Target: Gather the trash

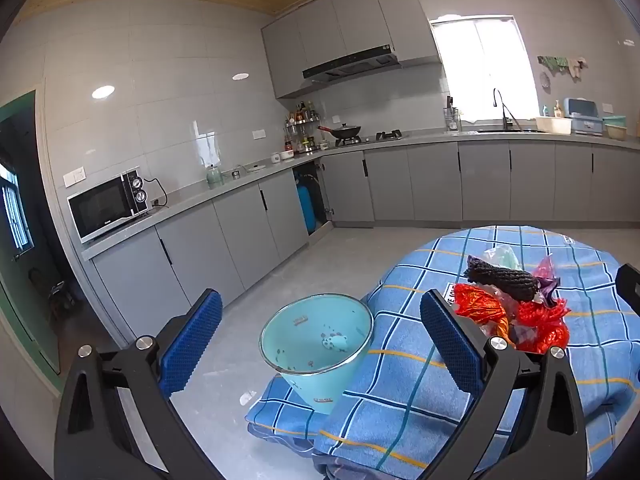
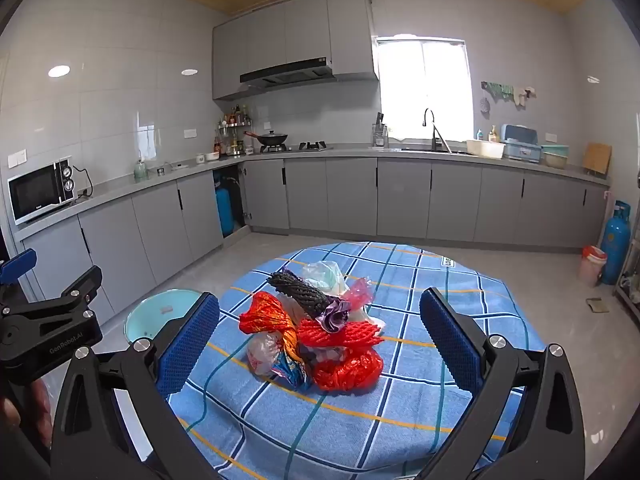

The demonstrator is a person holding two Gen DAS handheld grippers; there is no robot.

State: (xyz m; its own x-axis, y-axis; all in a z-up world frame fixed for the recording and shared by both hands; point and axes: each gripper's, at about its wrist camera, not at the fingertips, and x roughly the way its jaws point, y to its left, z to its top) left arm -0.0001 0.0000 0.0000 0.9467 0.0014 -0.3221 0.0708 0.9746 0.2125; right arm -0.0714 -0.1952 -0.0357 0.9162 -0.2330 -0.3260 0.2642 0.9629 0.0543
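Note:
A pile of trash [image 2: 316, 328] lies in the middle of a round table with a blue checked cloth [image 2: 400, 412]: red foam nets, a black foam net [image 2: 300, 292], clear plastic bags and wrappers. The pile also shows in the left wrist view [image 1: 516, 308]. A light blue bin [image 1: 316, 344] stands on the floor at the table's left edge, open and empty; its rim shows in the right wrist view [image 2: 160, 312]. My left gripper [image 1: 320, 344] is open over the bin. My right gripper [image 2: 320, 340] is open, just short of the pile.
Grey kitchen cabinets and a counter run along the back and left walls, with a microwave [image 2: 40, 192] at the left. A blue gas cylinder [image 2: 616, 240] and a small red bin [image 2: 592, 264] stand at the far right. Grey floor surrounds the table.

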